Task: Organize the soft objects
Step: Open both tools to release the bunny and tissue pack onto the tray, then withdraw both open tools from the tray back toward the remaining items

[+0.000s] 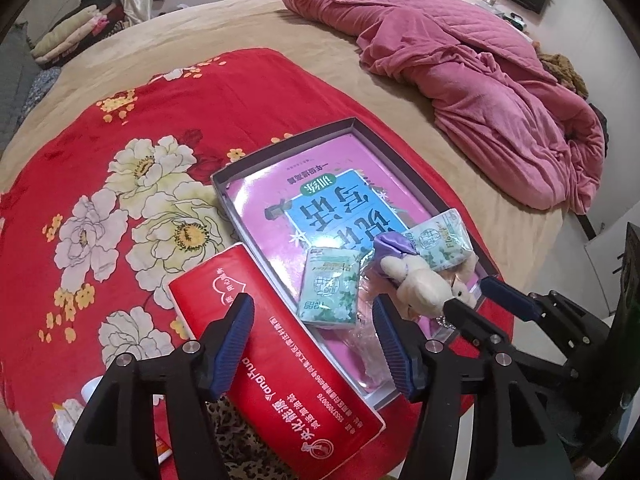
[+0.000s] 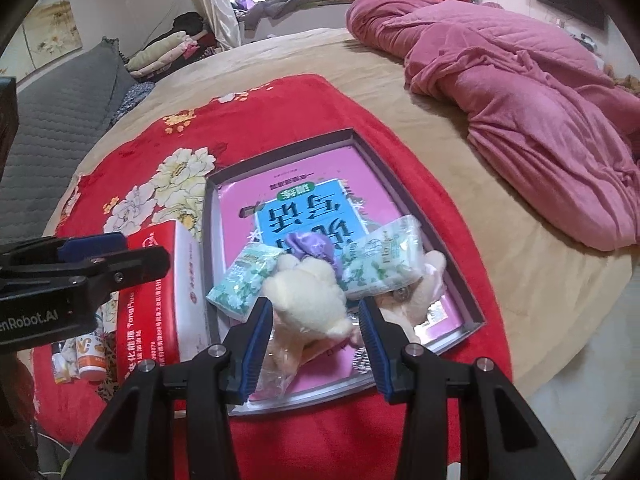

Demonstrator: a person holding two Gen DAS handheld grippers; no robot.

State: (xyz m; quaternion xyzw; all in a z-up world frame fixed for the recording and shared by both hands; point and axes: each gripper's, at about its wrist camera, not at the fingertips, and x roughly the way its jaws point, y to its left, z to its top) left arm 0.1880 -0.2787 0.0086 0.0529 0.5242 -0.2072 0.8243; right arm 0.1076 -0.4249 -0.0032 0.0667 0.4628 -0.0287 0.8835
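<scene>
A cream plush toy (image 2: 308,300) lies in a shallow grey box (image 2: 276,152) on a pink book, over clear plastic wrap (image 2: 276,368). My right gripper (image 2: 316,340) is shut on the plush, its blue pads pressing both sides. In the left wrist view the right gripper (image 1: 478,300) grips the plush toy (image 1: 424,284) from the right. Two green-white tissue packs (image 1: 328,288) (image 1: 440,248) and a purple satin piece (image 1: 394,246) lie beside it. My left gripper (image 1: 316,344) stands open over the box's near edge and a red tissue box (image 1: 280,360), holding nothing.
The grey box sits on a red floral blanket (image 1: 120,160) spread over a tan bed. A crumpled pink quilt (image 1: 480,100) fills the far right. Small bottles (image 2: 88,356) lie by the red tissue box (image 2: 148,300). Folded clothes (image 1: 68,36) are stacked at the far left.
</scene>
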